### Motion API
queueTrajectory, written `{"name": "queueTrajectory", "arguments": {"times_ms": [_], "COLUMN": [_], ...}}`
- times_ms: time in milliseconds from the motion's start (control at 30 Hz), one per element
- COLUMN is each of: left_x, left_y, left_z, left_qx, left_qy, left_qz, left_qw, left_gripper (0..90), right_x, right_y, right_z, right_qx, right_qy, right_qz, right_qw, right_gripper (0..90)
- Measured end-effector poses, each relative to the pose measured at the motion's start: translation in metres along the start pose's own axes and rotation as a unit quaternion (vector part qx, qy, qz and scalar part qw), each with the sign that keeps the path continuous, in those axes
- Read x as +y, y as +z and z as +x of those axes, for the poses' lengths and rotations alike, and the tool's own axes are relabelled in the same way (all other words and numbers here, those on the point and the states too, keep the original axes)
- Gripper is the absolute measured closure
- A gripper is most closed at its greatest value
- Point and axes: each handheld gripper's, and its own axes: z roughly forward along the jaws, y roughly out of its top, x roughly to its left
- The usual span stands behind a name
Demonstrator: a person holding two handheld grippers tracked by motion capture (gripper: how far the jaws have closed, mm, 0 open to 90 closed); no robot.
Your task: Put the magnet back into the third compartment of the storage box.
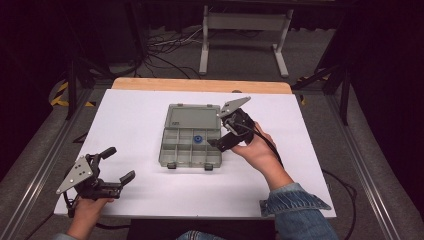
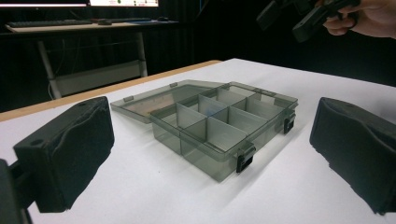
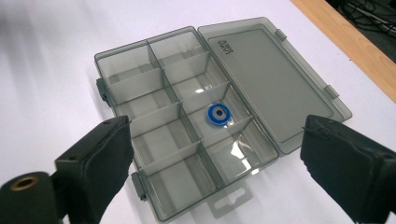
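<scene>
— Two grippers are seen over the white table (image 1: 150, 190). How are they placed?

— The left gripper (image 1: 119, 164) is held low at the near left corner, well apart from the box (image 1: 191, 148). Its jaws are spread wide and nothing is held between them; from the left gripper view the box is framed between the two black pads (image 2: 65, 151).

— And the right gripper (image 1: 216, 134)?

— It is held by the right hand (image 1: 257, 150) just beside the right edge of the box. Its jaws are likewise parted, with nothing gripped; in the right gripper view the box is looked down on from above, between the pads.

— What is known of the box?

— A grey see-through plastic box is set near the middle of the table. Its lid (image 3: 275, 88) is laid open flat on the far side. The inside is split into small compartments by dividers.

— Is anything kept in it?

— A small blue ring (image 3: 218, 114) is seen lying in one compartment of the row next to the lid hinge, roughly midway along it. Two dark latches (image 2: 245, 157) are seen on the near wall.
</scene>
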Motion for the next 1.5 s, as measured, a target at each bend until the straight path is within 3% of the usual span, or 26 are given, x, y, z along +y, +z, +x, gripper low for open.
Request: {"name": "queueTrajectory", "arguments": {"times_ms": [467,567,700,967,1267,1367,1400,1500], "left_x": [0.000,0.000,0.000,0.000,-0.001,0.000,0.000,0.000], "left_y": [0.001,0.001,0.001,0.001,0.001,0.001,0.001,0.001], "left_z": [-0.001,-0.001,-0.001,-0.001,-0.001,-0.001,-0.001,-0.001], "left_qx": [0.000,0.001,0.001,0.002,0.002,0.002,0.002,0.001], "left_qy": [0.002,0.002,0.002,0.000,-0.001,0.000,0.000,0.001], "left_qz": [0.000,0.001,0.001,0.000,0.001,0.002,0.002,0.003], "left_qw": [1.0000,1.0000,1.0000,1.0000,1.0000,1.0000,1.0000,1.0000], "left_gripper": [0.5,0.5,0.5,0.5,0.5,0.5,0.5,0.5], "right_x": [-0.044,-0.057,-0.066,-0.096,-0.129,-0.142,-0.144,-0.155], "right_y": [-0.034,-0.038,-0.040,-0.047,-0.057,-0.061,-0.061,-0.063], "right_z": [0.005,0.009,0.012,0.015,0.017,0.018,0.018,0.020], "right_qx": [-0.013,-0.016,-0.021,-0.023,-0.025,-0.029,-0.029,-0.031], "right_qy": [0.012,0.008,0.006,0.017,0.041,0.047,0.052,0.060], "right_qz": [-0.077,-0.110,-0.107,-0.152,-0.222,-0.251,-0.253,-0.275], "right_qw": [0.9969,0.9938,0.9940,0.9879,0.9739,0.9663,0.9656,0.9590], "right_gripper": [0.0,0.0,0.0,0.0,0.0,0.0,0.0,0.0]}}
